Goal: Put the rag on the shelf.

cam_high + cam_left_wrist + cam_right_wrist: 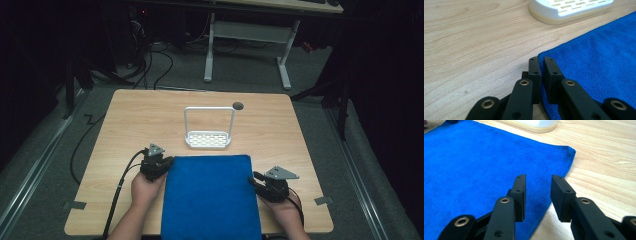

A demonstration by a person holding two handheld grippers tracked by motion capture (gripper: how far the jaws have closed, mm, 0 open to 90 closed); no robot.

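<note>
- A blue cloth (210, 195) lay flat on the table (125, 125), its near end hanging over the table's 6 o'clock edge.
- The left gripper (162, 167) sat at the cloth's far left corner, about 10 o'clock from the cloth's middle, held by the left hand (146, 190).
- In the left gripper view, its jaws stood almost together, a thin slit between them, at the cloth's corner (599, 57); the cloth edge ran under the right jaw. Whether any fabric was pinched between the pads could not be told.
- The right gripper (254, 179) rested at the cloth's right edge, near 3 o'clock from its middle, with the right hand (287, 210) behind it.
- In the right gripper view, its jaws stood apart with a clear gap over the cloth's edge (474, 170); the left jaw lay over fabric, the right jaw over bare wood. The pads pressed on nothing.
- A white rack (207, 140) with a tall wire handle stood at 12 o'clock from the cloth, just beyond its far edge, apart from it.
- A small dark hole (238, 105) sat in the table at 1 o'clock from the rack.
</note>
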